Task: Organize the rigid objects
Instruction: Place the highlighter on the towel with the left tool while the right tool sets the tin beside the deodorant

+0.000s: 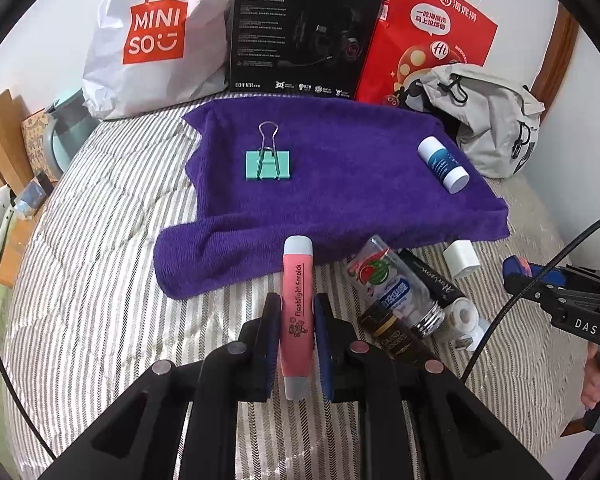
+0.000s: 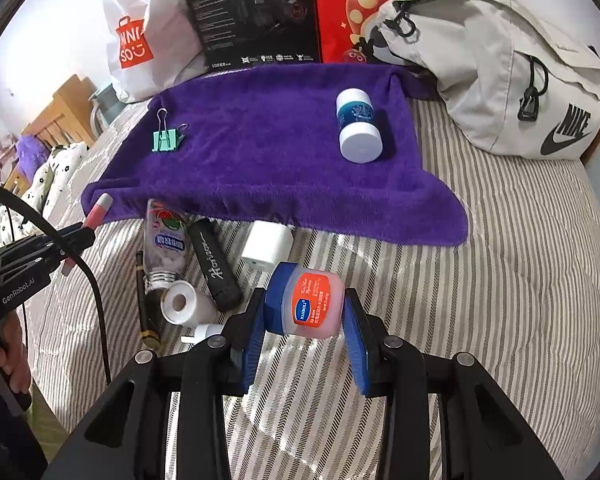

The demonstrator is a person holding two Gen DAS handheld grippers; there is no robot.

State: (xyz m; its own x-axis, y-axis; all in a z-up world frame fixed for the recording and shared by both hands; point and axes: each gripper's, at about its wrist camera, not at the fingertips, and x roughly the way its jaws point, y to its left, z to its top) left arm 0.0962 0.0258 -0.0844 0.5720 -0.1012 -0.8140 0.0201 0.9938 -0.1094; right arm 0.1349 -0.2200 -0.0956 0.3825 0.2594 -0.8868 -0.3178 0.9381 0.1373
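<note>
My left gripper (image 1: 297,304) is shut on a pink flashlight earpick stick (image 1: 297,300), held above the striped bed just short of the purple towel (image 1: 340,192). My right gripper (image 2: 305,300) is shut on a small lip balm jar (image 2: 306,304) with a blue lid and orange label. On the purple towel (image 2: 260,152) lie a green binder clip (image 1: 267,164) (image 2: 165,139) and a blue-and-white bottle (image 1: 443,164) (image 2: 358,128). The right gripper (image 1: 540,276) shows at the right edge of the left wrist view, and the left gripper (image 2: 86,236) at the left of the right wrist view.
Loose items lie in front of the towel: a clear candy bottle (image 2: 166,244), a black Horizon tube (image 2: 216,268), a white charger (image 2: 266,246), a tape roll (image 2: 182,302). Bags and a black box (image 1: 304,28) line the wall; a grey Nike bag (image 2: 500,68) sits right.
</note>
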